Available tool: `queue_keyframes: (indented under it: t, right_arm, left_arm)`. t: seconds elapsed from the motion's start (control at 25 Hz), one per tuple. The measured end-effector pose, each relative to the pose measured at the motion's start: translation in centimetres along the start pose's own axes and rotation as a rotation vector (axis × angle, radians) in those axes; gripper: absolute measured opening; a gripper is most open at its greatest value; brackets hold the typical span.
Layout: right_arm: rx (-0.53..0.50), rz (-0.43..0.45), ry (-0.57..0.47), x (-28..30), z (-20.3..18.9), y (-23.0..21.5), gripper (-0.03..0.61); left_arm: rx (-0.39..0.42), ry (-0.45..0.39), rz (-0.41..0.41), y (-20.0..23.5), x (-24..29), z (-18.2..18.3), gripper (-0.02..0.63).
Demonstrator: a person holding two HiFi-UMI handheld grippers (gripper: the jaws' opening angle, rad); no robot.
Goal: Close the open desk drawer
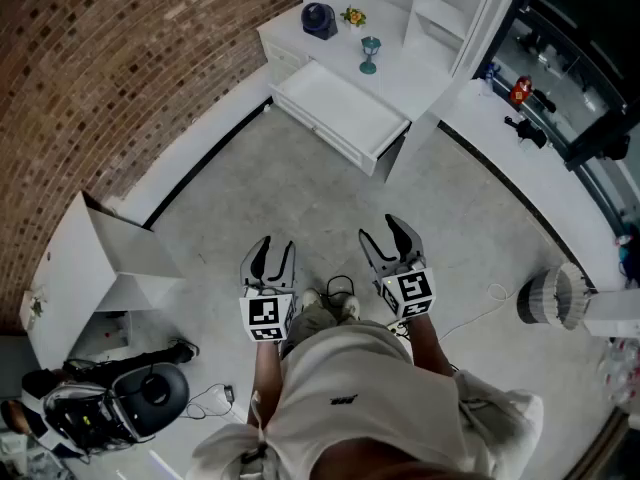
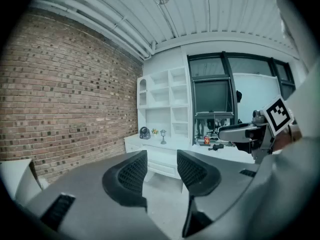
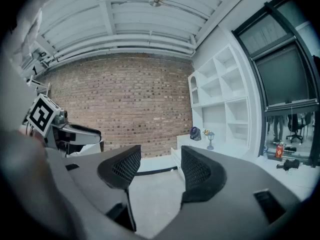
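Note:
A white desk (image 1: 420,73) with a shelf unit stands at the far end of the room. Its wide white drawer (image 1: 338,108) is pulled out toward me and shows nothing inside. In the left gripper view the drawer (image 2: 162,160) shows small between the jaws. My left gripper (image 1: 270,255) and right gripper (image 1: 390,236) hang side by side in front of me, well short of the drawer, both open with nothing between the fingers. The right gripper view has the drawer's corner (image 3: 176,156) behind its right finger.
On the desktop stand a dark round fan (image 1: 319,19), a small flower ornament (image 1: 353,16) and a little lamp-shaped figure (image 1: 370,53). A brick wall (image 1: 120,58) runs on the left. An open white box (image 1: 95,268) and bags (image 1: 110,403) lie at left; a round white object (image 1: 550,296) at right.

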State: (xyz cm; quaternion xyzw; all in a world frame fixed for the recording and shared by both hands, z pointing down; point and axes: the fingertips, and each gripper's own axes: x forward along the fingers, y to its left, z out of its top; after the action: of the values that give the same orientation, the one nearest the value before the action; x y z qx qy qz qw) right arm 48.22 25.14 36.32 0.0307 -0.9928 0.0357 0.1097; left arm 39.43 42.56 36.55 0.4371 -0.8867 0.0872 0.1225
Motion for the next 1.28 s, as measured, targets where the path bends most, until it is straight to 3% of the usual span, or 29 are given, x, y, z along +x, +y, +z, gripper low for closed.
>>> queue_keyframes:
  t: [0.32,0.64,1.28]
  right_arm:
    - [0.052,0.017,-0.026,-0.3,-0.2,0.0,0.256]
    - [0.025,0.034,0.002,2.4,-0.3,0.8,0.256]
    - [-0.034,-0.066,0.043,13.8,2.0,1.3,0.258]
  left_arm:
    - [-0.001,-0.014,0.016,-0.9,-0.1,0.3,0.178]
    - [-0.009,0.0,0.003,0.6,2.1,-0.4,0.173]
    - [-0.05,-0.033,-0.107,10.2,11.0,0.8,0.173]
